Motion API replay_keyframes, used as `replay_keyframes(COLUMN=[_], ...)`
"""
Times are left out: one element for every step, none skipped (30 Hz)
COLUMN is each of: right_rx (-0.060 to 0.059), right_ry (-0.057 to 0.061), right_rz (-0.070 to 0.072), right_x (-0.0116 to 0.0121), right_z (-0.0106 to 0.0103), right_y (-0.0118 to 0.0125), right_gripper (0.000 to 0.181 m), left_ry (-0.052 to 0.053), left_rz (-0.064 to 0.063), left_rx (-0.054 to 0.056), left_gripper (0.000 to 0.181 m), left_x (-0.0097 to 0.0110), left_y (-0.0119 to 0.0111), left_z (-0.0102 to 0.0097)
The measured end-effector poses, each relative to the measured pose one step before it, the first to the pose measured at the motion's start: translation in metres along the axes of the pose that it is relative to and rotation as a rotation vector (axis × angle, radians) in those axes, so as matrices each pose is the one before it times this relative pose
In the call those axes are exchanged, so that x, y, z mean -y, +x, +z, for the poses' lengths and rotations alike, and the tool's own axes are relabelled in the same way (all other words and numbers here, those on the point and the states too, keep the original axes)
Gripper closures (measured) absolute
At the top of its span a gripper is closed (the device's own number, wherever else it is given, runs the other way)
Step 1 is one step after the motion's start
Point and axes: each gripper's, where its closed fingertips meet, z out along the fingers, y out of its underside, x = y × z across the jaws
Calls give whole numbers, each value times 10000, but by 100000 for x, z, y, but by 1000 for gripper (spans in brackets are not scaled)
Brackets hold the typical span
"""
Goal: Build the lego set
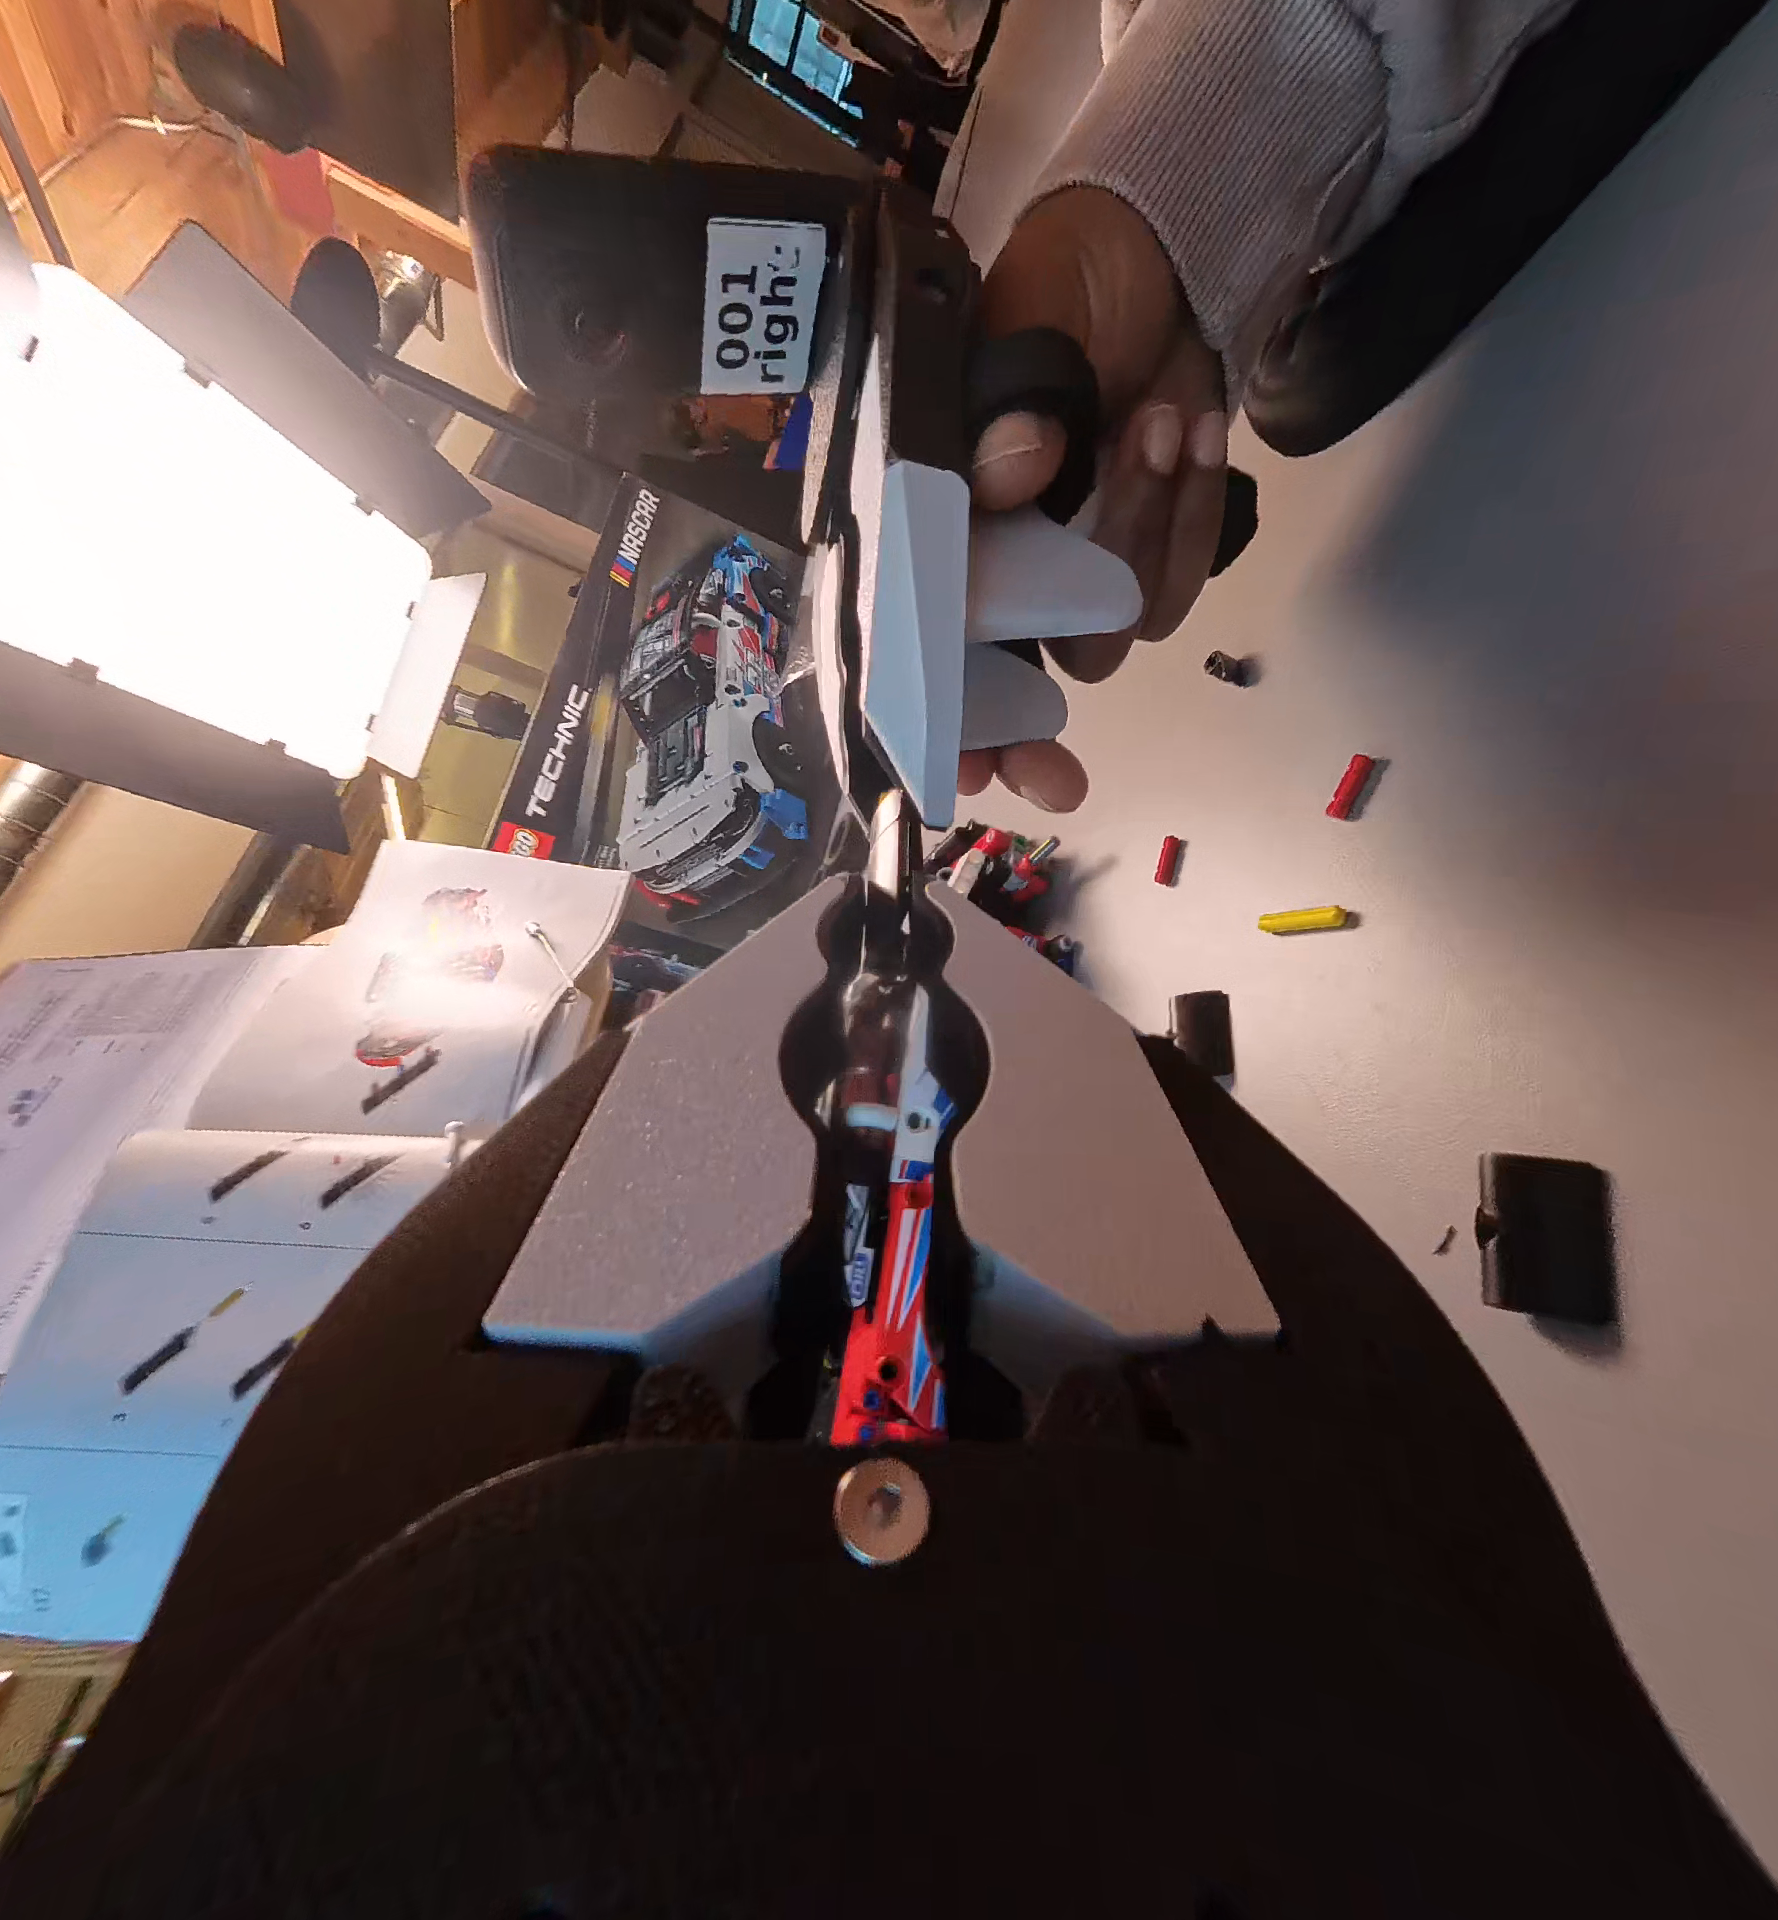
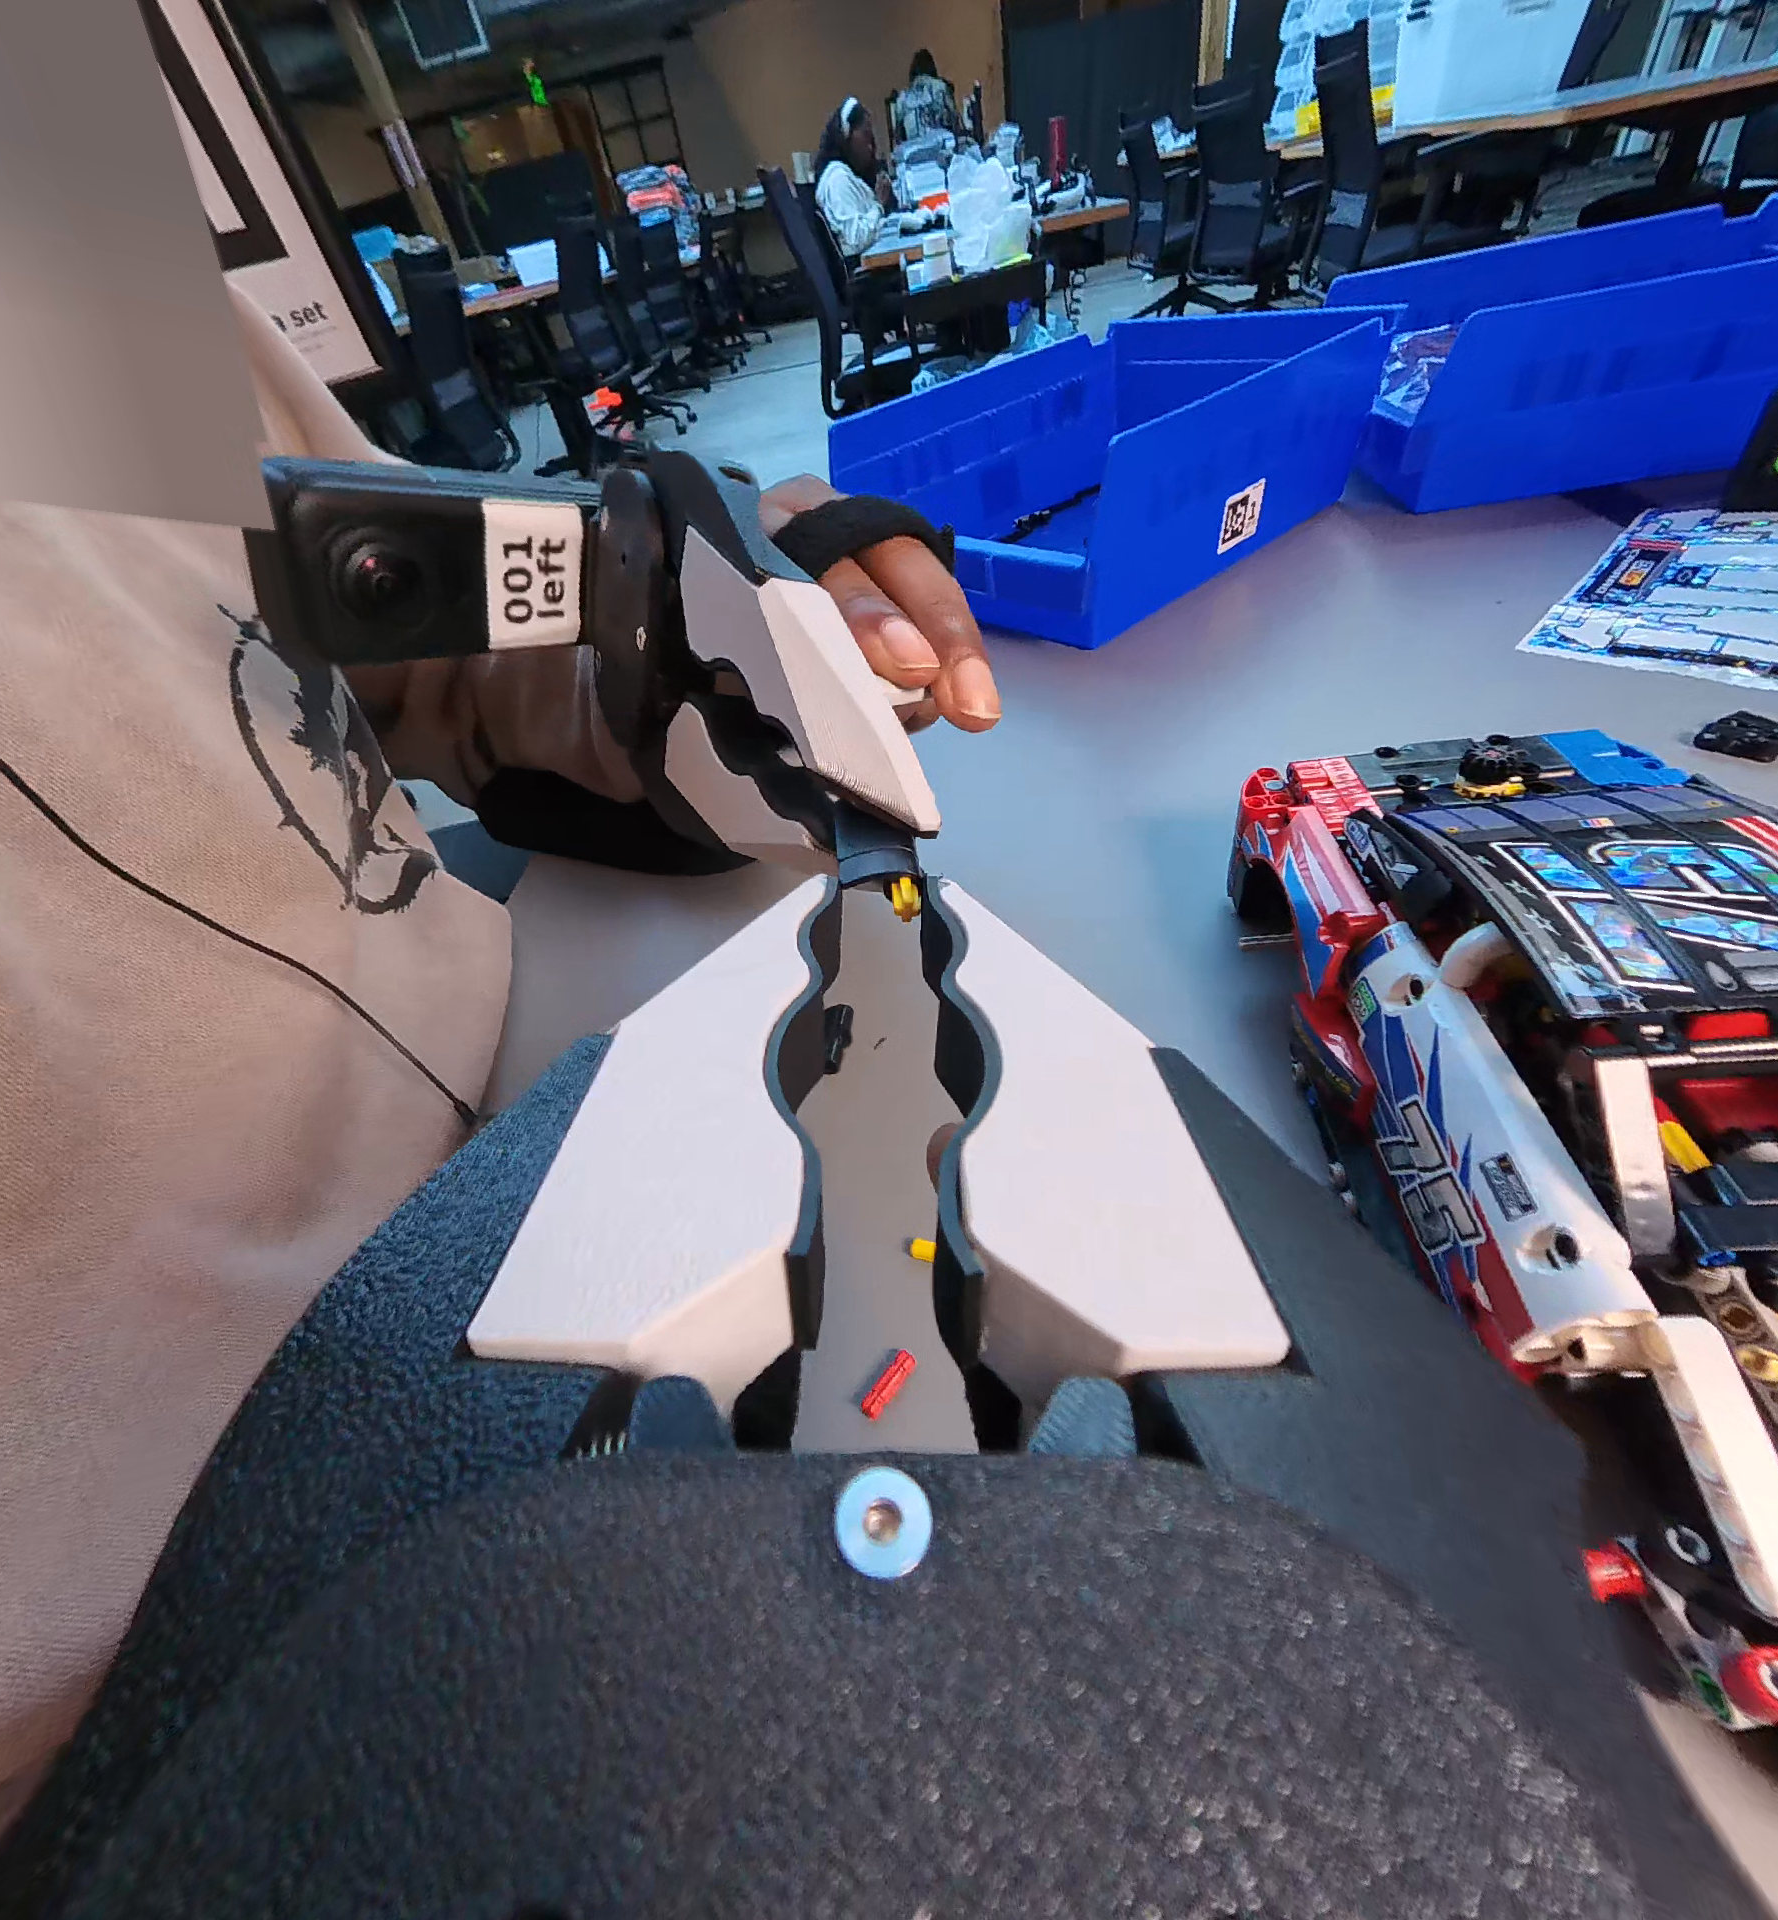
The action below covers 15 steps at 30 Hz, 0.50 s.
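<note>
Right wrist view: left gripper clamped on black piece, yellow pin pointing down; right gripper narrow.

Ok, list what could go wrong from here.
The left tool pinches the black piece only at its tips; pushing on the yellow pin may twist it loose. The right tool is open around that pin, so it could drop onto the table.
</note>
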Motion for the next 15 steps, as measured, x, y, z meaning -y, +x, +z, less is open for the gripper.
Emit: replay_keyframes(right_rx=[-44,-87,-100,-109,-112,-112,-89,-80,-74,-56,-57,-62,-66,-66,-93], right_ry=[-16,-30,11,34,63,68,66,52,48,34,-27,-8,6,-58,-113], right_rz=[-187,-228,-248,-287,-288,-250,-196,-135,-137,-120,-111,-124,-105,-86,-63], right_x=[-24,-53,-1,32,103,127,128,91,76,48,-46,-29,1,-83,-178], right_z=[-12,-31,-73,-134,-157,-164,-125,-68,-21,33,65,61,65,72,66], right_y=[-21,49,85,88,89,86,64,75,56,5,17,6,20,35,114], right_gripper=[168,168,168,168,168,168,168,168,168,168,168,168,168,168,168], left_ry=[121,152,299,493,541,474,312,205,192,195,60,-145,-169,-51,67], left_rz=[-699,-1178,-1515,-1738,-1858,-1833,-1682,-1443,-1227,-1013,-810,-624,-408,-288,-305], left_rx=[-225,-402,-412,-549,-655,-588,-402,-355,-405,-395,-318,-117,4,-53,-166], left_gripper=[174,173,167,159,152,146,141,140,140,140,144,147,149,154,160], left_x=[5,-36,108,421,546,443,185,6,1,-4,-167,-393,-420,-244,-60], left_y=[50,79,-100,-138,-166,-327,-539,-474,-176,12,63,-169,-268,-98,114], left_z=[4,9,-73,-203,-303,-306,-253,-190,-102,0,108,204,203,162,103])
